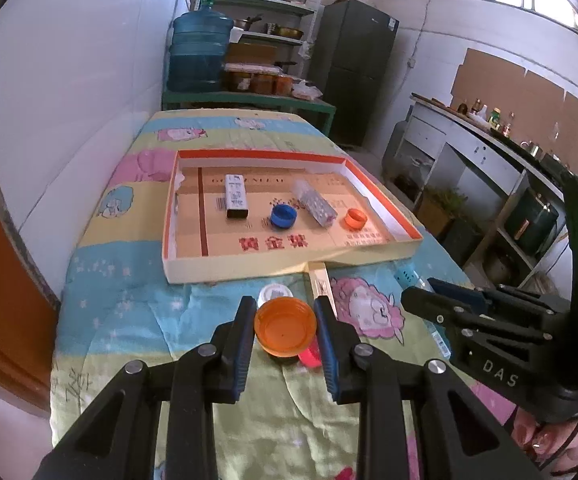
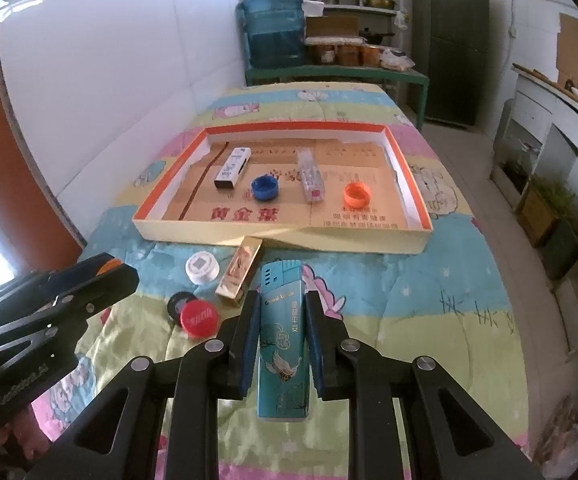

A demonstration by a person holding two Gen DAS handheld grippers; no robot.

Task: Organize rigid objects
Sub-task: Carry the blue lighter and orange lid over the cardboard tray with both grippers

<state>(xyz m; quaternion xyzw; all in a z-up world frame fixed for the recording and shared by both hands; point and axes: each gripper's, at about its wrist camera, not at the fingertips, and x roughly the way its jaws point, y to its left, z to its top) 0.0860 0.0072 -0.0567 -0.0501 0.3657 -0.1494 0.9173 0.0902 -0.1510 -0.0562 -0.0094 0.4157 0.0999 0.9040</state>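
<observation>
My left gripper's (image 1: 285,330) jaws pinch an orange cap (image 1: 285,327), and my right gripper's (image 2: 283,320) jaws clamp a teal lighter (image 2: 283,344) upright-lengthwise, both raised above the quilted table (image 2: 429,300). Just beyond lie a red cap (image 2: 198,319), a white cap (image 2: 202,267) and a gold box (image 2: 240,272). Farther on, the tray (image 2: 285,236) already holds a blue cap (image 2: 265,189); I judge the lighter could clip its near wall if I carry low.

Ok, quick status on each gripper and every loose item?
Left hand-held gripper: shut on orange cap, open side up.
Right hand-held gripper: shut on teal lighter.
Tray: holds black-and-white lighter, blue cap, clear lighter, small orange cap.
Gold lighter, white cap, red cap: outside the tray.
</observation>
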